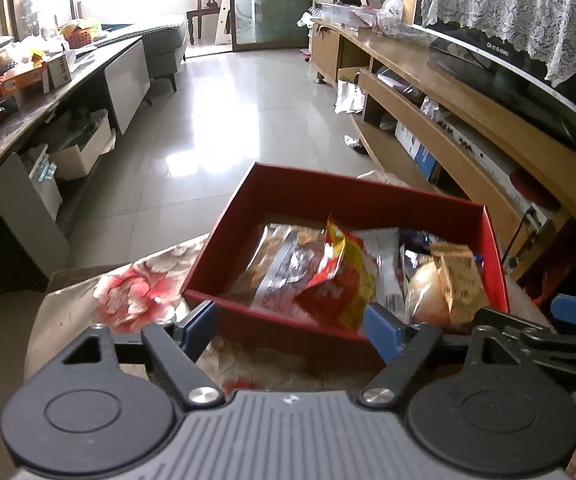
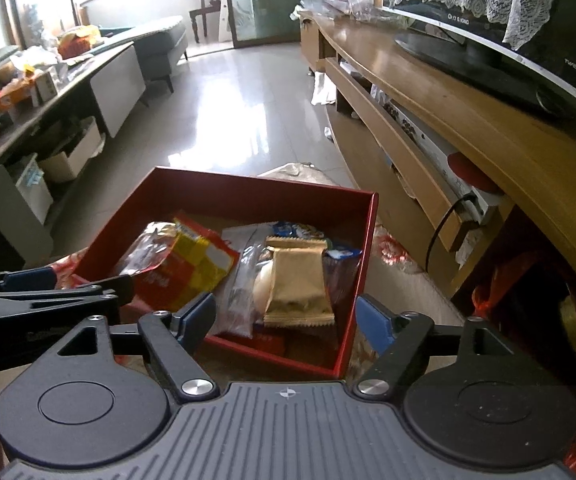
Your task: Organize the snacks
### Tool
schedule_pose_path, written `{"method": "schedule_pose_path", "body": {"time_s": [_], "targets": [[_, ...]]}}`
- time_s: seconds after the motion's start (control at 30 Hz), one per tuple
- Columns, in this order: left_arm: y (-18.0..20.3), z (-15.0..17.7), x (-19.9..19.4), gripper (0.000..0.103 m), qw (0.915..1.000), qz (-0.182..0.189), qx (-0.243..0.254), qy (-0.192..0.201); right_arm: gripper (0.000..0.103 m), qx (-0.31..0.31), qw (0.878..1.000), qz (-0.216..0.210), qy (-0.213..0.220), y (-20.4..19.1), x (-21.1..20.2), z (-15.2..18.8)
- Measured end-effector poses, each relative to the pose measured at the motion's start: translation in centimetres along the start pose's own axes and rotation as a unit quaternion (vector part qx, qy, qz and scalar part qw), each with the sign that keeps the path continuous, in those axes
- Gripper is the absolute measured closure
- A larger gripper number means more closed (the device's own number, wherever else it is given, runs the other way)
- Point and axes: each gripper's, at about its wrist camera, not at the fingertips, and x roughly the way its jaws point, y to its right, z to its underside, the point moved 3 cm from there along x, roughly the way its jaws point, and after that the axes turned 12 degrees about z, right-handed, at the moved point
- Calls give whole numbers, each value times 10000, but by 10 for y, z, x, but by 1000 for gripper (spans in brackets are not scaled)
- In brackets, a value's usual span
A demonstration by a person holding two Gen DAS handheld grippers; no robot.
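A red open box (image 1: 352,192) (image 2: 248,184) sits on a floral cloth and holds several snack packets. Among them are a red and yellow packet (image 1: 340,276) (image 2: 192,268), a clear wrapped pastry (image 1: 276,264) and a gold packet (image 1: 462,280) (image 2: 298,286). My left gripper (image 1: 292,328) is open and empty at the box's near wall. My right gripper (image 2: 286,318) is open and empty over the box's near right corner. Each gripper shows at the edge of the other's view: the right one (image 1: 560,332), the left one (image 2: 48,292).
A floral cloth (image 1: 136,292) covers the low table under the box. A long wooden TV stand (image 2: 428,80) with a television (image 2: 500,40) runs along the right. A cluttered dark table (image 1: 28,92) stands at the left. Tiled floor (image 1: 224,120) lies ahead.
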Motion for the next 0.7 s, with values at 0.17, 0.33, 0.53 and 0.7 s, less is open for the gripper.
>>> {"method": "schedule_pose_path", "body": {"time_s": [0.17, 0.33, 0.53, 0.7], "targets": [[-3, 22, -12, 15, 10000, -3, -29, -91, 19, -66, 10000, 48, 35, -6, -18, 17], [-9, 42, -28, 12, 9998, 46, -178, -120, 18, 27, 10000, 10, 13, -4, -35, 35], [-11, 66, -41, 11, 9996, 66, -233, -169, 17, 48, 10000, -39, 45, -7, -56, 59], [-10, 87, -49, 11, 9994, 91, -196, -257, 17, 40, 10000, 52, -46, -7, -62, 79]]}}
